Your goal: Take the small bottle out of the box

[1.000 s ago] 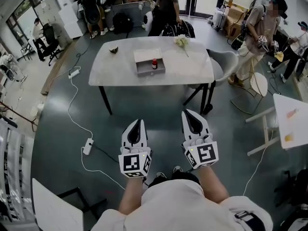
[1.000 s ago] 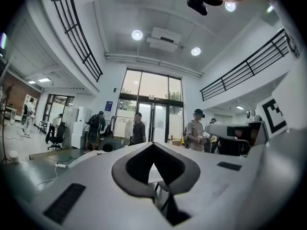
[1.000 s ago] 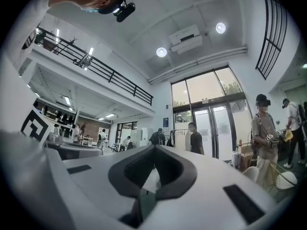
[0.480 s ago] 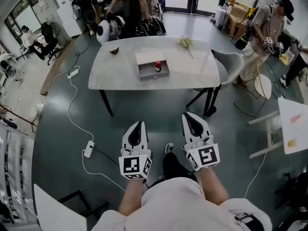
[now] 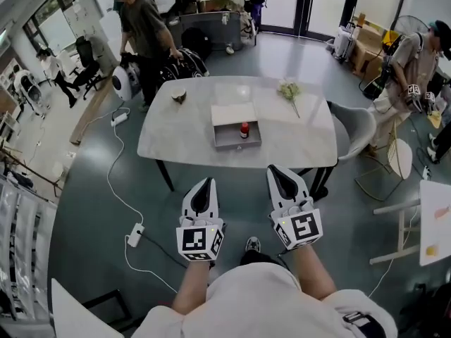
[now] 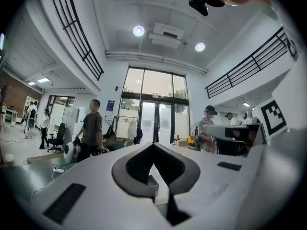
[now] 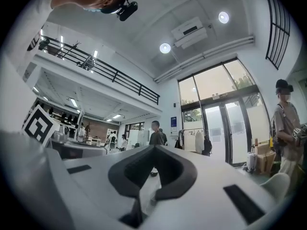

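Pale grey tabletop (image 5: 176,143) on dark legs stands well beyond the fingertips of both grippers, seen from a head camera looking steeply down. The left gripper (image 5: 205,181) and right gripper (image 5: 273,168) are held side by side over the dark floor, near the person's body, each with its two fingers pressed together at the tips and nothing between them. On the table, straight ahead of the gap between the two grippers, sits a shallow grey box (image 5: 238,144) with its lid folded back on the far side. The small bottle (image 5: 244,129), with a red top, stands inside the box near its right wall; it is too small to make out more. Beyond the right fingers a sprig of flowers (image 5: 289,90) lies on the table. Beyond the left fingers sits a small dark bowl-like thing (image 5: 178,96), unclear in detail. In the left gripper view only a grey corner of the box shows behind the closed tips, and the bottle cannot be made out there. The right gripper view is mostly filled by the gripper's own body.
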The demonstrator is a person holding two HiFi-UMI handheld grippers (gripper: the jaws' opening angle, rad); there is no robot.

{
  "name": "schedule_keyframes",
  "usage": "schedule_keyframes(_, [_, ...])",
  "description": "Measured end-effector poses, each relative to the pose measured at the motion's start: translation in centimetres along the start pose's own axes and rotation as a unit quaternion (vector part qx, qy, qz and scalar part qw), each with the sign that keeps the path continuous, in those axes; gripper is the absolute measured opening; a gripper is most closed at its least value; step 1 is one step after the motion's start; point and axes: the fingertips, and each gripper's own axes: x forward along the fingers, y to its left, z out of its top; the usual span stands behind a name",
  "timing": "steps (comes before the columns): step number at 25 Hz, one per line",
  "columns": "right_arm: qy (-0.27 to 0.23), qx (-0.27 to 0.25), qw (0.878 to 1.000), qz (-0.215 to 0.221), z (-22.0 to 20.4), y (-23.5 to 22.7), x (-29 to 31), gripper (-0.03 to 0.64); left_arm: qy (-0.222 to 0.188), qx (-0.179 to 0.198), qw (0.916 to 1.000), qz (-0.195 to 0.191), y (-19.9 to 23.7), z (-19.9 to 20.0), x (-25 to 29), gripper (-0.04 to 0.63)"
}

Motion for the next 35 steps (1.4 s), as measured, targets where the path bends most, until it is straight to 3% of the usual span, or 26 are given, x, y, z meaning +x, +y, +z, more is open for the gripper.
schedule_keyframes(5, [0.004,0.003,1.0,0.015,-1.2,-3.7,4.1,0.025,-0.009,0.0,0.9999,0.008,0.8,0.3,5.6,0.021])
schedule_keyframes(12, [0.019,0.019,0.999,0.021,-3.5,-7.1,7.1,0.025,0.02,-0.007,0.9995,0.023,1.7,-2.0,10.1,0.021])
schedule_keyframes(27, [0.087,0.03,0.996,0.019,-11.1,-9.5,13.2,0.026,0.068,-0.021,0.9974,0.011,4.4,-7.7,17.5,0.021])
schedule_keyframes(35, [0.142,0.051,0.989,0.01,-16.5,-10.7,17.9,0.026,0.118,-0.034,0.9923,-0.009,6.6,-11.8,21.9,0.021])
